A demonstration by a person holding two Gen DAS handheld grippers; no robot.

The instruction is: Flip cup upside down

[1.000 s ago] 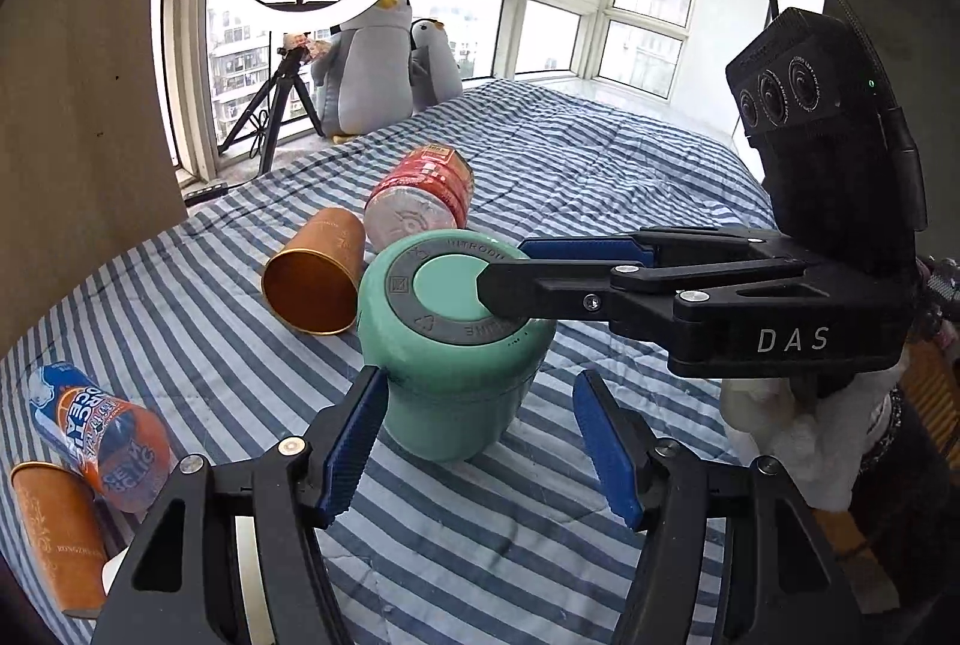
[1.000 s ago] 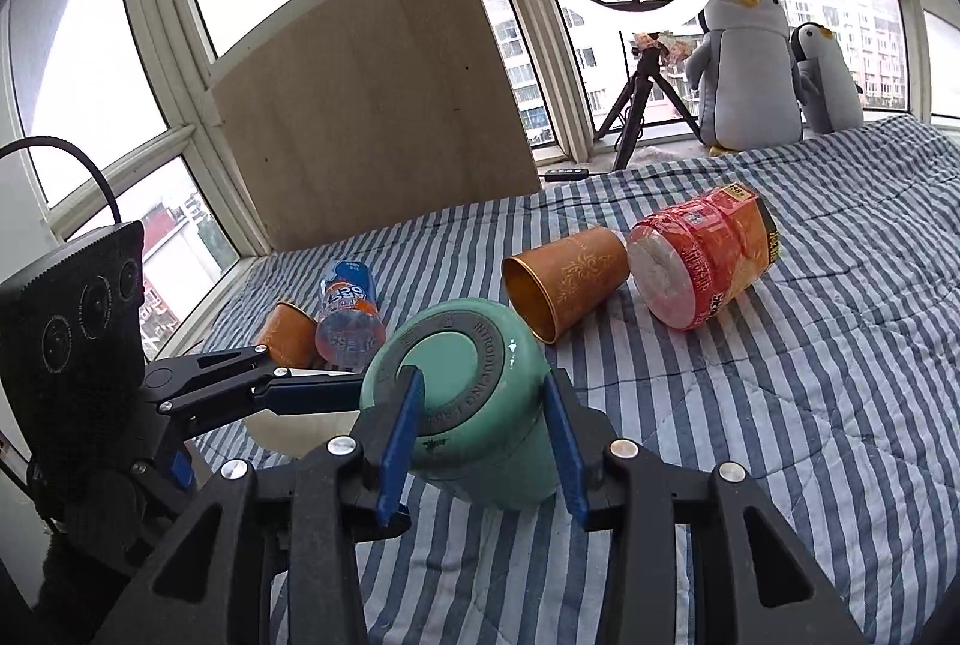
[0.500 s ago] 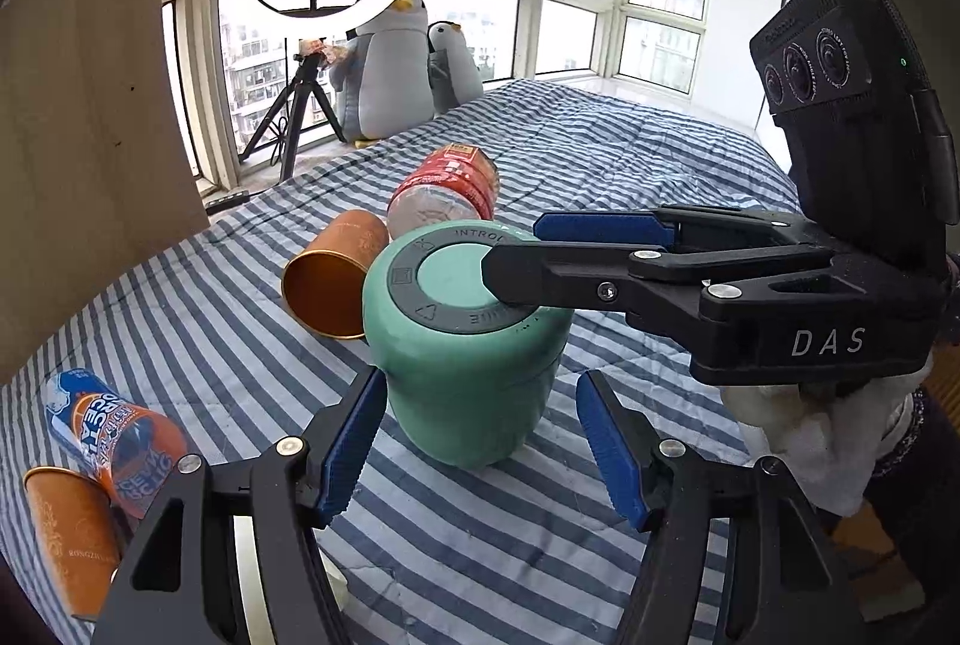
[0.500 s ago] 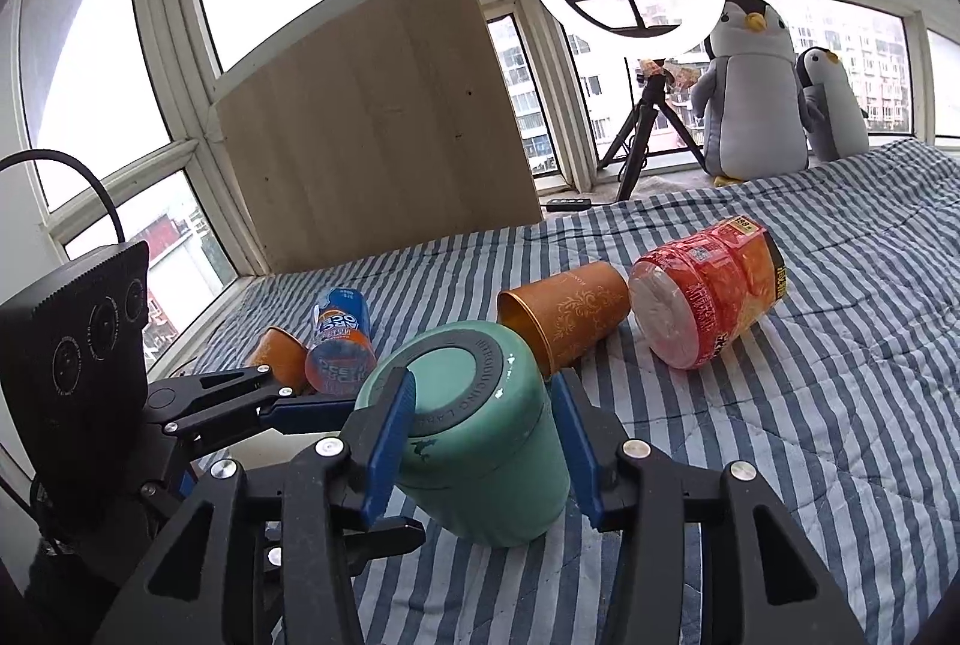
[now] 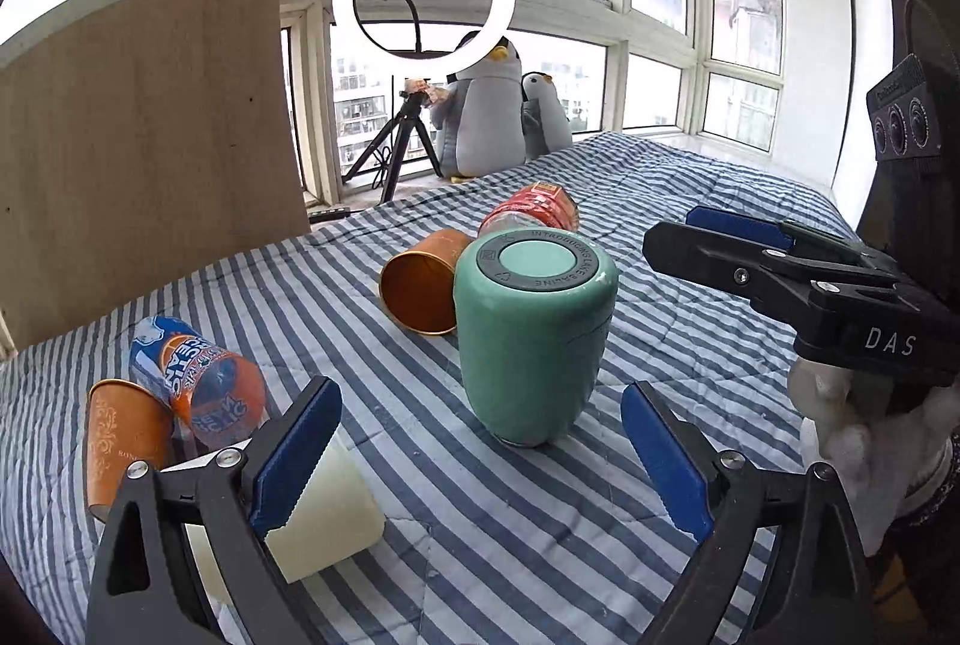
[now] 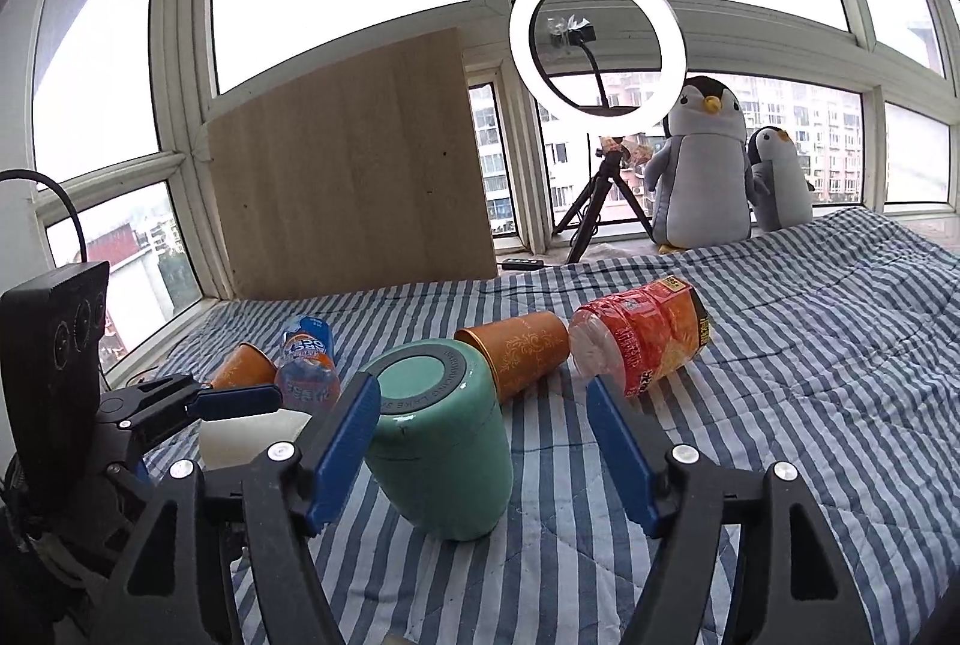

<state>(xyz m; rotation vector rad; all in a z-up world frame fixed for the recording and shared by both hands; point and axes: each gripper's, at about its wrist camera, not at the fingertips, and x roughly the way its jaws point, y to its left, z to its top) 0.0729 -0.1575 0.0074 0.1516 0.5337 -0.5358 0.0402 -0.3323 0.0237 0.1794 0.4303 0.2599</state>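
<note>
Left wrist view: green cup (image 5: 534,339) on striped bed (image 5: 540,525), base up, mouth down, long axis vertical. Left gripper (image 5: 480,459) fingers apart, empty; cup ahead, centred between tips, not touched. Right gripper (image 5: 714,237) off to right of cup, clear of it, fingers apart. Copper cup (image 5: 423,288) on side just behind.

Right wrist view: green cup (image 6: 441,441) ahead, left of centre, just beside left finger (image 6: 342,447) of right gripper (image 6: 486,447); contact not resolvable. Fingers wide, empty. Adds: white block (image 6: 252,435) near left gripper (image 6: 234,399). Inversion judged done.
</note>
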